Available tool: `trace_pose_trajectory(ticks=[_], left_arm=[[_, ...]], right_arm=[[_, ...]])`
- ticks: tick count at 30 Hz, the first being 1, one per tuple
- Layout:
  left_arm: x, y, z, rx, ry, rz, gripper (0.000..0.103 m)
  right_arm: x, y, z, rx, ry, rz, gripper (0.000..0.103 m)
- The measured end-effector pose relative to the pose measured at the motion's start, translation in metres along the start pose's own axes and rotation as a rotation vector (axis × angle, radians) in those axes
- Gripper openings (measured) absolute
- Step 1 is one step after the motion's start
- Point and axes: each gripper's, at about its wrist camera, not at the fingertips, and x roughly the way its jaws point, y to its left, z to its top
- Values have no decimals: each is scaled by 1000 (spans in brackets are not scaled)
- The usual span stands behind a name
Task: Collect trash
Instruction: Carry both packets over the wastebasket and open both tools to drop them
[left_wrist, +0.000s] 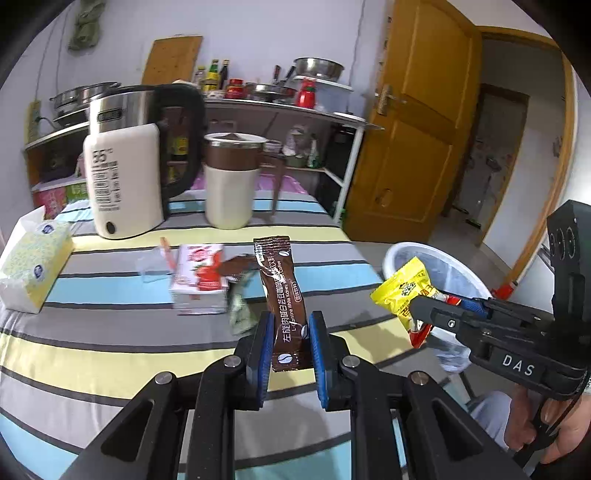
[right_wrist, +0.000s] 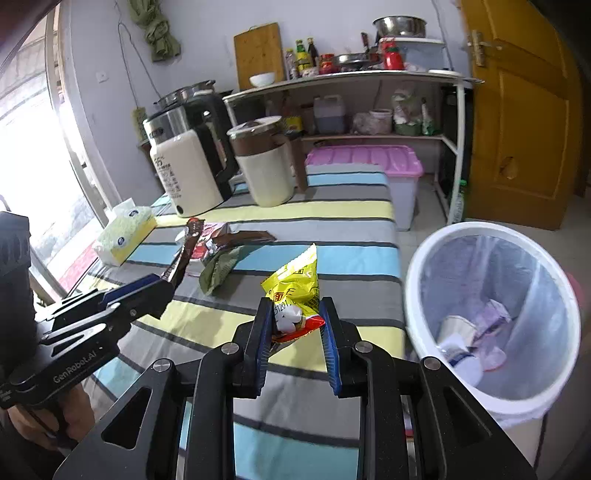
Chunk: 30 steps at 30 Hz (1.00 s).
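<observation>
Left gripper (left_wrist: 291, 332) clamped on a brown coffee sachet (left_wrist: 282, 295), which stands upright between the blue pads, lifted clear of the striped tablecloth (left_wrist: 110, 354). Right gripper (right_wrist: 297, 325) pinched on a crumpled yellow snack wrapper (right_wrist: 295, 288), also off the table. Both hands loaded.

White trash bin (right_wrist: 417, 280) stands on the floor just beyond the right edge of the table, lined with a clear bag; a few discarded items lie at the bottom. From the right wrist view the wrapper is near the bin rim but not yet over the opening.

Step in hand, as I read it: carry to bin, both pieces in transit.

Next move calls for: bring each gripper over the bin mouth, right one first since it is nearer, then let go so the light wrappers fall inside rather than catching the rim.

Still on the table, far-left of centre: a red-and-white carton (left_wrist: 199, 277), a green wrapper (right_wrist: 218, 269), a torn brown strip (right_wrist: 251, 236).
</observation>
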Motion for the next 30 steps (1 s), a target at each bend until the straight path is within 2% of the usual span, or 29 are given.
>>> trace_pose_trajectory(ticks=[13,30], left_arm=[[5,-61,0,85,19,-105,20],[36,-122,15,167,38,-202,20]], right_arm=[[-50,-43,-15,59,-55,-95,26],[-74,-97,-25,138,-78,-190,26]])
